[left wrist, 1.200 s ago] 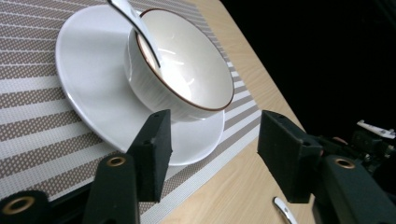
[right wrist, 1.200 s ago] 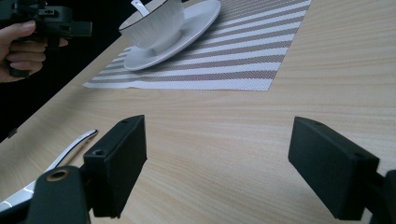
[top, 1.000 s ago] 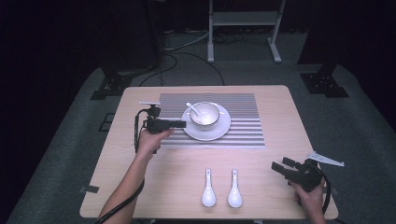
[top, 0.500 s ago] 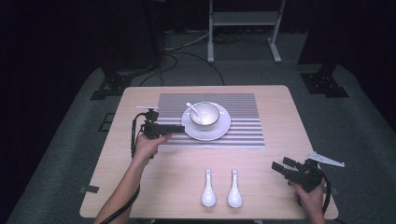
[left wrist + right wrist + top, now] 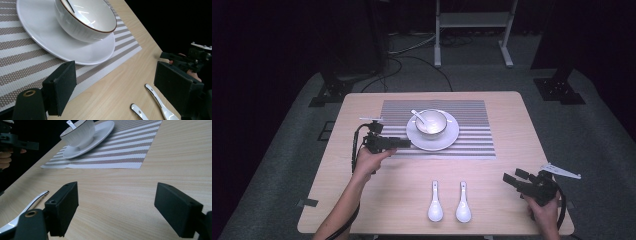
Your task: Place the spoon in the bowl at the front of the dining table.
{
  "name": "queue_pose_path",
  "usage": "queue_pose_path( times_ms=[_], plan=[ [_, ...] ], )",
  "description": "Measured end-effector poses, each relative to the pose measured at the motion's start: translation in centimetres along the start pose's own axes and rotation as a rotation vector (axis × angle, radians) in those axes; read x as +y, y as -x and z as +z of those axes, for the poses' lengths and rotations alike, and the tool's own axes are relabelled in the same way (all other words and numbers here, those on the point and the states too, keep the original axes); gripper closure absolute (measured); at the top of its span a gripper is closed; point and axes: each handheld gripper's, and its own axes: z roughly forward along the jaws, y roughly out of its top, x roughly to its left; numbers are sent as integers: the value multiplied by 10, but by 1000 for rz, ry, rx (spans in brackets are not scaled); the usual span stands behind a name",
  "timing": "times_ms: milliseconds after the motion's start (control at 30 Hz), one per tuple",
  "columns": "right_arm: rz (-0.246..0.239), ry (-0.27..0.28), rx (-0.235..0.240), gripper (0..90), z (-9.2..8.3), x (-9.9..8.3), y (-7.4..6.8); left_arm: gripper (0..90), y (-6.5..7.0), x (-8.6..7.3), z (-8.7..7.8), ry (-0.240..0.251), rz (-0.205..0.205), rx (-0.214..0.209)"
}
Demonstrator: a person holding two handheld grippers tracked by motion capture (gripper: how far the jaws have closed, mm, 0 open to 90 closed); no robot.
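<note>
The tabletop (image 5: 507, 150), pale wood, carried everything, and a striped placemat (image 5: 472, 125) lay on its far half, about midway between the left and right edges. On the placemat sat a white plate (image 5: 449, 137), toward the mat's left-hand part, its near rim close to the mat's near edge. A white bowl (image 5: 432, 124) with a dark rim stood upright in the middle of the plate, and a white spoon (image 5: 417, 115) lay in the bowl with its handle leaning out over the far-left rim. The left gripper (image 5: 404, 143) hung just left of the plate, over the mat's near left corner, pointing level toward the plate's rim; its jaws had just been opening and stood spread, with nothing between them, the plate's rim lying just beyond them in the left gripper view. The right gripper (image 5: 512, 177) rested near the near right corner of the tabletop, well apart from the dishes, pointing left, its jaws spread wide over bare wood and pinching nothing. Two more white spoons lay side by side near the near edge, about midway along it: the left spoon (image 5: 435, 202) and the right spoon (image 5: 463, 202), both with bowls toward the near edge and handles pointing away, close to each other but not touching.
</note>
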Motion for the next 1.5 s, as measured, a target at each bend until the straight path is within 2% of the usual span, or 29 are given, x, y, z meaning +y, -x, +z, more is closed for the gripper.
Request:
queue_pose_path(
  times_ms=[133, 233, 333, 467, 533, 600, 800, 1000, 1367, 1500],
  plan=[
    [4, 0, -3, 184, 0, 0, 0, 168, 0, -3, 0, -2, 1, 0],
    [4, 0, -4, 183, 0, 0, 0, 114, 0, -7, 0, -11, -2, 17],
    [5, 0, -4, 184, 0, 0, 0, 104, 1, -10, 0, -15, -8, 14],
    [5, -1, -5, 184, 0, 0, 0, 101, 3, -16, -1, -16, 4, 9],
    [5, 0, -6, 184, 0, 0, 0, 90, 3, -18, 0, -24, -5, 6],
    [6, -1, -5, 184, 0, 0, 0, 89, 5, -21, 1, -42, 11, 14],
    [5, -3, -6, 184, 0, 0, 0, 89, 10, -25, 2, -55, 35, 4],
    [4, 0, -5, 184, 0, 0, 0, 89, 13, -31, 3, -68, 46, 10],
    [5, 0, -10, 183, 0, 0, -1, 89, 21, -46, -2, -65, 68, 9],
    [6, 0, -12, 183, 0, 0, -1, 89, 24, -53, -1, -80, 74, 7]
  ],
)
